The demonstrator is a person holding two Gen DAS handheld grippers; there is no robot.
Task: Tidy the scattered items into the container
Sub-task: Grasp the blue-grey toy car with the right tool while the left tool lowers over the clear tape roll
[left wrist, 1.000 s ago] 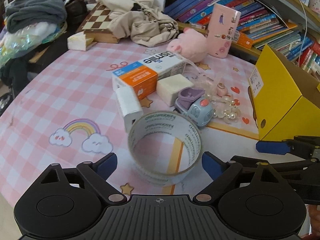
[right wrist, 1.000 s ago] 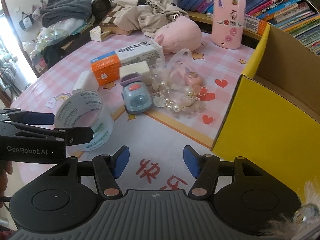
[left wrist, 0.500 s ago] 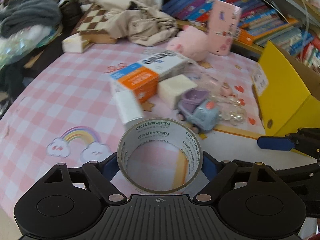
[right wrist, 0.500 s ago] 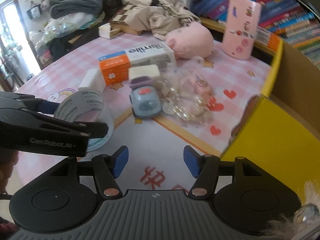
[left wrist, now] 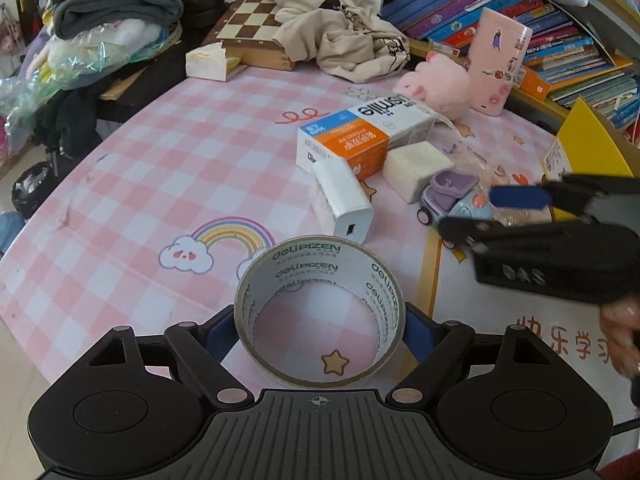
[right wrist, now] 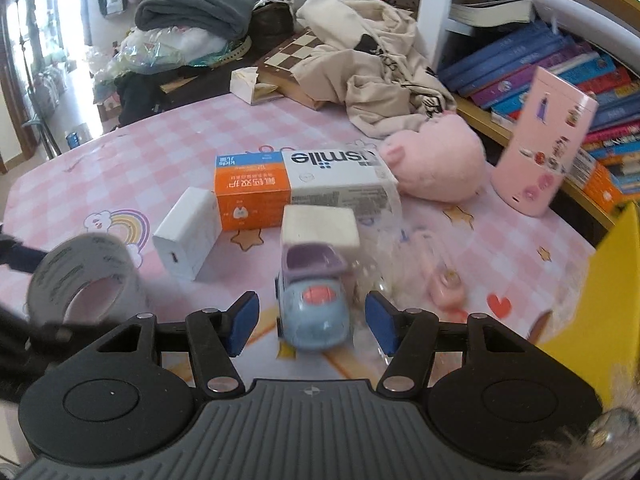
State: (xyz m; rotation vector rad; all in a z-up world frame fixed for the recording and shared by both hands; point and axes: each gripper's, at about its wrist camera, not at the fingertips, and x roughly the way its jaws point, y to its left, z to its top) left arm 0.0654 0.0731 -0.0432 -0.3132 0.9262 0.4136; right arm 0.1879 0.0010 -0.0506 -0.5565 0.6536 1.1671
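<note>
My left gripper (left wrist: 319, 326) is clamped on the tape roll (left wrist: 319, 312) — both blue pads press its clear, glossy wall, and the ring stands on edge on the pink checked tablecloth (left wrist: 168, 184). My right gripper (right wrist: 311, 322) has its jaws closing around the small plastic toy car (right wrist: 314, 308), but gaps remain on both sides, so nothing is gripped. The left view alone shows the car's wheels; the right view alone shows a crinkled clear bag (right wrist: 380, 264) beside it, though blur leaves its contents unclear. The yellow cardboard box (right wrist: 592, 296) sits at the right edge.
</note>
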